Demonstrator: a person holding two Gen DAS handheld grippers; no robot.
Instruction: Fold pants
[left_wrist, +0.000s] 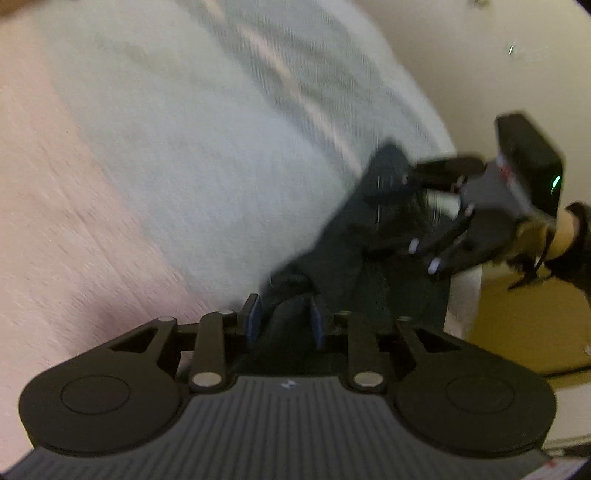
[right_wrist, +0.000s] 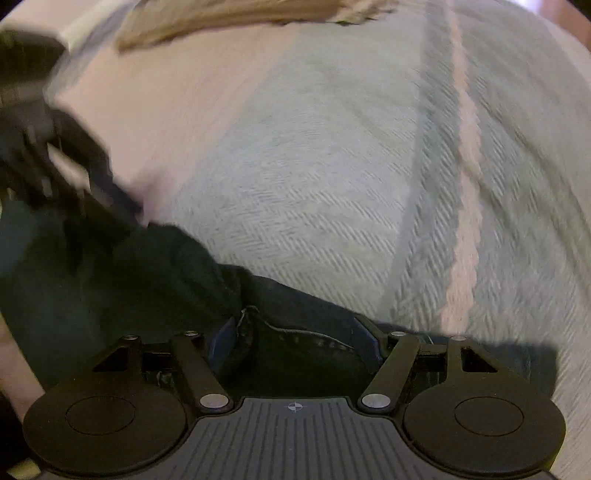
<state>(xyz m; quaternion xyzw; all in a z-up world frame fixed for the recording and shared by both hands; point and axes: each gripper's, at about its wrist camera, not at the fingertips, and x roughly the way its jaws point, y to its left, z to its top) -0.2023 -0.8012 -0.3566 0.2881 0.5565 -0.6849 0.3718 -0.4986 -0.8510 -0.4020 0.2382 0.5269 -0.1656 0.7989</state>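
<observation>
The dark navy pants (left_wrist: 343, 236) hang stretched between my two grippers above the bed. Close to the lens, my left gripper (left_wrist: 285, 317) has its blue pads set narrowly on a fold of that cloth. Further right in the same view, my right gripper (left_wrist: 391, 210) clamps another part of the pants. From the right wrist camera, the right gripper (right_wrist: 295, 332) stands with wide jaws, a thick stitched bunch of the pants (right_wrist: 147, 280) filling the gap between the pads. The left gripper (right_wrist: 125, 210) appears as a dark blur at the left, on the cloth.
A pale green herringbone bedspread (right_wrist: 314, 166) with pink stripes lies under everything and shows again as the bedspread (left_wrist: 184, 147). Its edge drops off at the right onto tan floor (left_wrist: 524, 321). A person's wrist and dark sleeve (left_wrist: 569, 236) are behind the right gripper.
</observation>
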